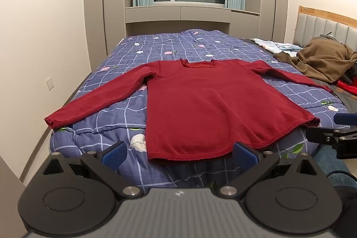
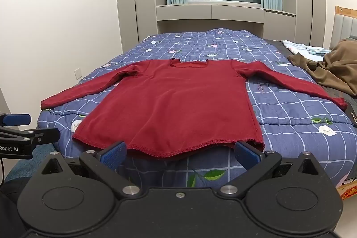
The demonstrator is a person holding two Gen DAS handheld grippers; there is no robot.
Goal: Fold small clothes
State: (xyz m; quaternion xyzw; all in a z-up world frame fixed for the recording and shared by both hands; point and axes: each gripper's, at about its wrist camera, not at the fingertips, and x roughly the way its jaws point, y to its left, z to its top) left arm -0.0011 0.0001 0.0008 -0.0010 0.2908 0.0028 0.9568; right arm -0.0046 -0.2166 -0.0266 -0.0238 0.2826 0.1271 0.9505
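Observation:
A dark red long-sleeved sweater (image 1: 200, 104) lies flat on the bed, collar far, hem near, both sleeves spread out to the sides. It also shows in the right wrist view (image 2: 178, 102). My left gripper (image 1: 179, 154) is open and empty, just short of the hem at the bed's near edge. My right gripper (image 2: 179, 154) is open and empty, also just short of the hem. The right gripper shows at the right edge of the left wrist view (image 1: 334, 133); the left gripper shows at the left edge of the right wrist view (image 2: 24, 128).
The bed carries a blue checked floral quilt (image 1: 169, 48). A brown garment (image 1: 323, 61) and light clothes (image 1: 274, 45) lie at the far right by the headboard (image 1: 323, 23). A red item (image 1: 348, 87) lies near them. Wardrobes and a window stand behind the bed.

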